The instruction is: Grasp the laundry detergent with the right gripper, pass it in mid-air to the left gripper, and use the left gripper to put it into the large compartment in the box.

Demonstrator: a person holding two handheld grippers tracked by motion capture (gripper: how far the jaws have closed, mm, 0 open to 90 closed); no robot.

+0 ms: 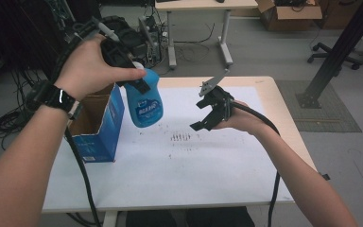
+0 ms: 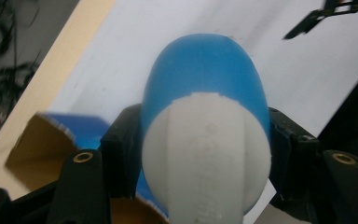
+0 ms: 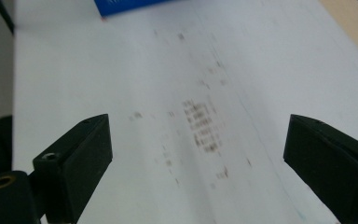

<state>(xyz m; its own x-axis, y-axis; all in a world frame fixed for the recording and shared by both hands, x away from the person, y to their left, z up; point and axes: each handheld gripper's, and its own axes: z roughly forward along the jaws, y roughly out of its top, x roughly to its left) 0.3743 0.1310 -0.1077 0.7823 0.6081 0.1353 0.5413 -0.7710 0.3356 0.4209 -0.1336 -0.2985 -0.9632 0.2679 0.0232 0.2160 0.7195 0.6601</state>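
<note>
Holding the blue bottle (image 1: 146,101) near its white cap in our left gripper (image 1: 139,80), jaws clamped on it, we lift it beside the open box (image 1: 97,124); smooth, rounded plastic looks light but slippery, so the narrow neck suits best; our right gripper (image 1: 207,116) hangs wide open and empty above the desk (image 1: 179,170)

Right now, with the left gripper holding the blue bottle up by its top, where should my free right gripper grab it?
Probably the wide lower body of the blue bottle, coming in level from the right gripper's side. The left gripper already clamps the neck below the white cap, and the body hangs free above the table. The right jaws stand open, with nothing between them.
</note>
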